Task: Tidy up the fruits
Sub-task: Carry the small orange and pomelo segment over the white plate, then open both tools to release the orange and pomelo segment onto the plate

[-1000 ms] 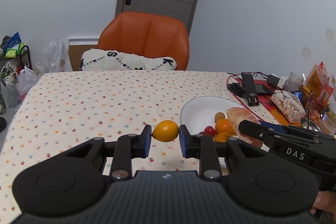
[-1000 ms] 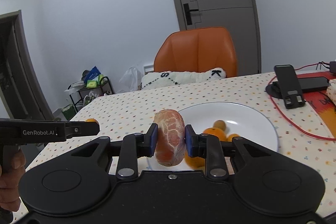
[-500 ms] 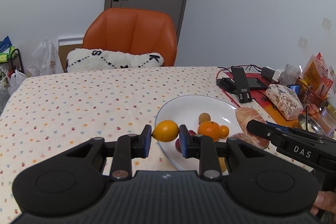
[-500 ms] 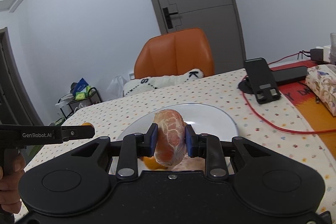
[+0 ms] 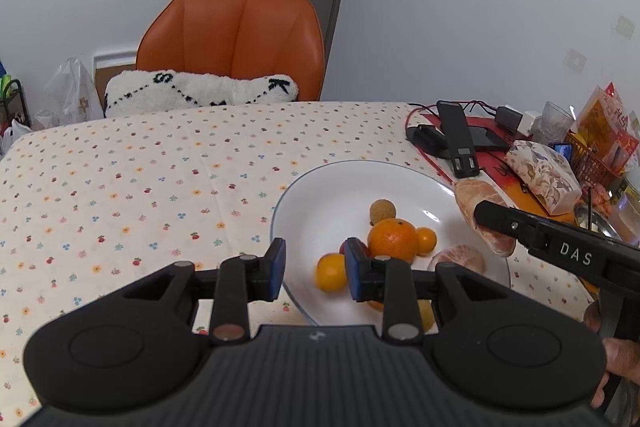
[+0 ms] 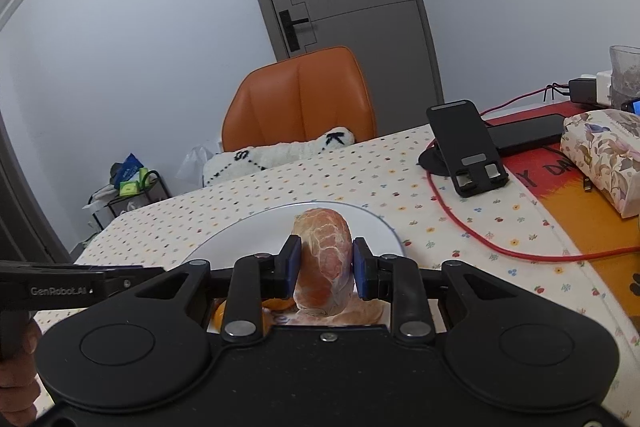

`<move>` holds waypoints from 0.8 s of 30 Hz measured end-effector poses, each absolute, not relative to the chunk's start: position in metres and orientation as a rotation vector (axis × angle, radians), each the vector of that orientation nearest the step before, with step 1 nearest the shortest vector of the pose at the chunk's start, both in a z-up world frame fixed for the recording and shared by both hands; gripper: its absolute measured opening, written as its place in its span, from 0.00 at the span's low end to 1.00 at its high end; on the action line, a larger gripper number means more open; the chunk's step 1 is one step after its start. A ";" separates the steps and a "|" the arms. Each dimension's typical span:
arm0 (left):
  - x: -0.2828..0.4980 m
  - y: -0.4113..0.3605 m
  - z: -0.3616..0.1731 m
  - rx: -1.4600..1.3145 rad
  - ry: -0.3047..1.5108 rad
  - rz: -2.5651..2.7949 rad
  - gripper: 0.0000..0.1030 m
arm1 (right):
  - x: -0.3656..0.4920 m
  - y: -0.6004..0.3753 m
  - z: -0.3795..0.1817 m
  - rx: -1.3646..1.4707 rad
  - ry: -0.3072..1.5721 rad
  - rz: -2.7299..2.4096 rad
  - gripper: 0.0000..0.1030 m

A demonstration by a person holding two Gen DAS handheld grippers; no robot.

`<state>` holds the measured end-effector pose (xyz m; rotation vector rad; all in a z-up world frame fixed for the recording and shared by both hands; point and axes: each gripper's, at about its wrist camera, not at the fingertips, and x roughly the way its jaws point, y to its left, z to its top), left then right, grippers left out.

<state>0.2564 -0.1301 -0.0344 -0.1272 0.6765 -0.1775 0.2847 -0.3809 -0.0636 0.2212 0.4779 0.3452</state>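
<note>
While the peeled fruit [image 6: 324,259] is clamped upright between the pads of the right gripper [image 6: 326,263], its long axis near vertical, it is held over the plate [image 6: 240,233], above the right rim in the left view. A placement straight down is judged the coming move. The left gripper [image 5: 314,269] is spread apart and empty, over the near rim; a small orange [image 5: 331,271] lies in the plate just past it, beside a larger orange [image 5: 392,239].

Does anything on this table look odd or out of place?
Mostly one thing: the fruit in the right tool is a peeled citrus piece, skinless with white pith showing, and another peeled piece lies on the plate among whole fruits. Nothing looks spilled.
</note>
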 end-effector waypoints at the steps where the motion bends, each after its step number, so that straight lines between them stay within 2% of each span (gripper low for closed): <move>1: 0.257 -0.128 -0.034 -0.130 0.678 -0.176 0.29 | 0.287 -0.381 -0.063 0.219 0.476 0.344 0.25; 8: 0.255 -0.112 -0.031 -0.141 0.668 -0.139 0.35 | 0.301 -0.378 -0.062 0.215 0.477 0.332 0.25; 14: 0.251 -0.098 -0.027 -0.152 0.654 -0.102 0.47 | 0.310 -0.367 -0.055 0.174 0.456 0.336 0.25; 17: 0.247 -0.093 -0.024 -0.155 0.638 -0.094 0.59 | 0.315 -0.364 -0.052 0.164 0.465 0.350 0.30; 19: 0.245 -0.090 -0.022 -0.159 0.625 -0.085 0.69 | 0.313 -0.362 -0.050 0.163 0.468 0.342 0.30; 24: 0.241 -0.084 -0.020 -0.170 0.626 -0.081 0.78 | 0.298 -0.359 -0.049 0.167 0.492 0.347 0.34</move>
